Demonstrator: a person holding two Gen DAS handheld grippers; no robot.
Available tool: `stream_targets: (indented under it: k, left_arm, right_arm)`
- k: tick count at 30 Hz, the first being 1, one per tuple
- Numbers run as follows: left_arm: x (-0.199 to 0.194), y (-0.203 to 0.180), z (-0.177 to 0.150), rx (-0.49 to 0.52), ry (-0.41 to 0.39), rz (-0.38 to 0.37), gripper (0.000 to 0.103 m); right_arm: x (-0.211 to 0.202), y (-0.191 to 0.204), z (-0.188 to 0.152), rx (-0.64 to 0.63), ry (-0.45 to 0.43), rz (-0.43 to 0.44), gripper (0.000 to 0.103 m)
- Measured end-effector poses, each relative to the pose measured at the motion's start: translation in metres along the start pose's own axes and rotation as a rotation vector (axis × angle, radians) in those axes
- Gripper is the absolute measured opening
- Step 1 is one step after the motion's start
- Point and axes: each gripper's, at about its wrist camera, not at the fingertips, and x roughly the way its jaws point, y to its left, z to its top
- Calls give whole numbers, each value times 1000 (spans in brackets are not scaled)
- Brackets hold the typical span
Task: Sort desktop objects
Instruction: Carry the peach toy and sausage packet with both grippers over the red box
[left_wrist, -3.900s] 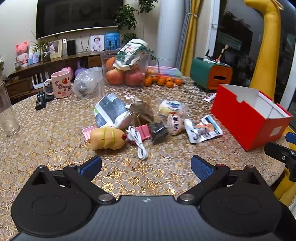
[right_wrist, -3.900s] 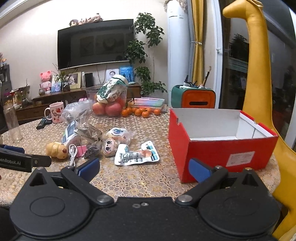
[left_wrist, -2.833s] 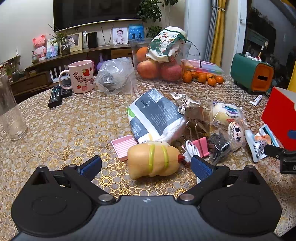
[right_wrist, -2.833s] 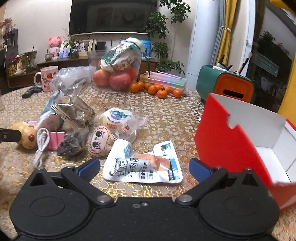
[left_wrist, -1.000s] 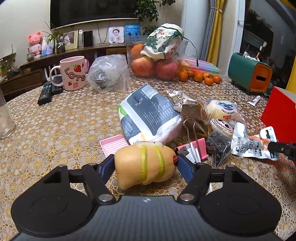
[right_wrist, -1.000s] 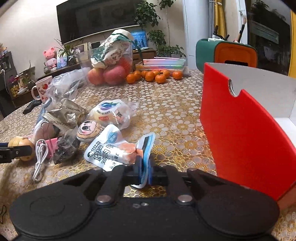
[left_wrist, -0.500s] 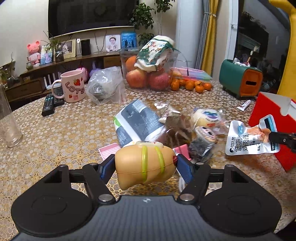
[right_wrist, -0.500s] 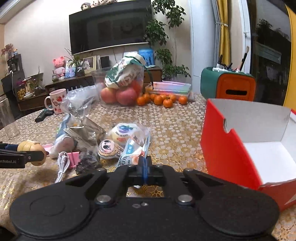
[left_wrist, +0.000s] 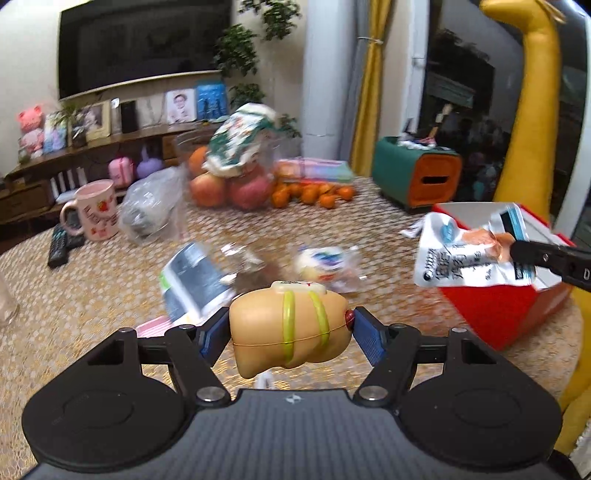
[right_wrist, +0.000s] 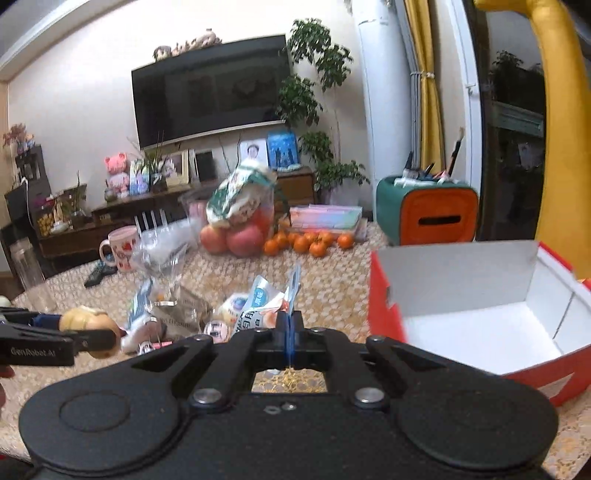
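In the lower centre of the left wrist view, the left tool (left_wrist: 290, 334) is clenched on a tan, rounded plastic toy with two yellow-green bands (left_wrist: 291, 328), its blue pads pressing the toy's two ends and holding it above the gold-patterned lace tabletop (left_wrist: 92, 291). At the right edge of that view, the right tool (left_wrist: 517, 251) grips a white foil snack pouch with orange and blue print (left_wrist: 465, 254), which hangs in front of the open red cardboard box with a white inside (left_wrist: 498, 314). In the right wrist view the right tool's jaws are pressed together on the pouch's thin edge at centre frame, with the box at lower right, just beside the tool. The left tool and the toy show at the far left of that view. Behind the toy, in the middle of the left view, lies a blurred heap of snack packets (left_wrist: 258, 266). Further back stand a pink strawberry-print mug (left_wrist: 98, 210), a clear bag of apples (left_wrist: 229, 181), small oranges (left_wrist: 314, 194) and a green and orange holder (left_wrist: 417, 177).
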Motion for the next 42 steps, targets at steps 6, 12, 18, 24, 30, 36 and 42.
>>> stream_targets:
  k: [6, 12, 18, 24, 30, 36, 42]
  left_arm:
    - [-11, -39, 16, 46, -11, -57, 70]
    - [-15, -75, 29, 72, -9, -112, 70]
    - [-14, -112, 42, 116, -16, -157, 70]
    - [-4, -148, 54, 164, -13, -202, 70]
    - [20, -187, 62, 218, 4, -239, 70]
    - [54, -219, 69, 256, 48, -265, 70]
    - [94, -244, 77, 274, 120, -290, 70]
  right_arm:
    - [-29, -21, 17, 28, -37, -4, 0]
    - [-59, -49, 30, 52, -69, -25, 0]
    - [-77, -77, 36, 67, -93, -79, 0]
    - [-79, -103, 37, 79, -92, -127, 0]
    - [-70, -128, 33, 100, -69, -161, 0]
    - [-52, -155, 27, 132, -22, -190, 0]
    - [-28, -178, 18, 163, 35, -210, 0]
